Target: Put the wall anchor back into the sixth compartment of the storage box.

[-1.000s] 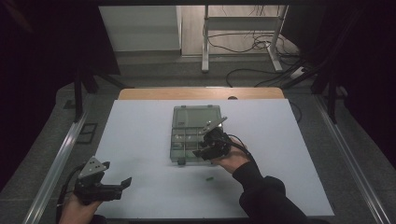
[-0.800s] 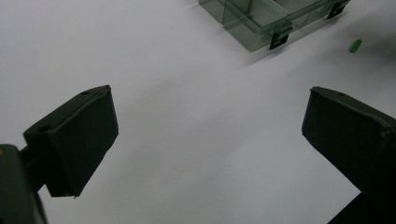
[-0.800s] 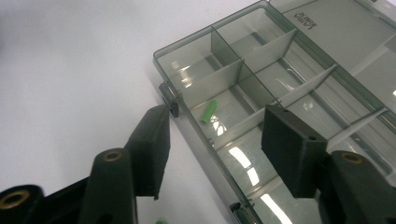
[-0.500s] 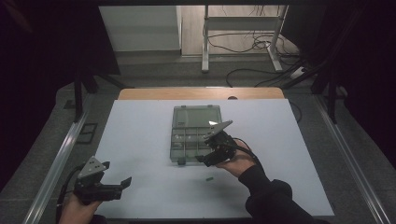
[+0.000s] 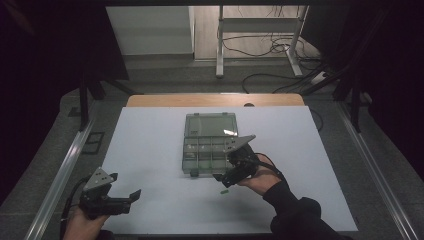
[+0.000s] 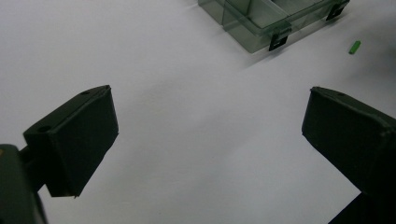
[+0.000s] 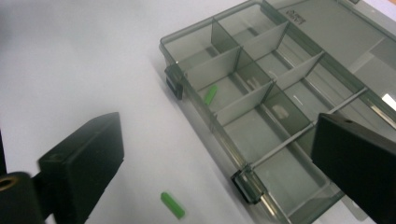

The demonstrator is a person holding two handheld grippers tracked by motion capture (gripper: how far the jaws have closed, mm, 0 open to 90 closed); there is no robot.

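Observation:
A clear grey compartment box (image 5: 209, 144) lies open in the middle of the white table. In the right gripper view one small green piece (image 7: 210, 94) rests in a near compartment of the box (image 7: 261, 93), and another green piece (image 7: 172, 205) lies on the table in front of it. My right gripper (image 5: 226, 175) hovers at the box's near right corner. Its jaws have just been opening and stand wide (image 7: 219, 140) with nothing between them. My left gripper (image 5: 125, 199) rests open near the front left edge, empty (image 6: 210, 102), facing the box (image 6: 261, 18) and the loose green piece (image 6: 354, 47).
The loose green piece (image 5: 224, 190) sits on the table just below my right gripper. The white table top (image 5: 150, 150) spreads wide on both sides of the box. A metal rail (image 5: 60, 175) runs along the left edge, and cables lie on the floor beyond the far edge.
My right gripper has drawn back from over the box toward the near edge. The left gripper has stayed where it was.

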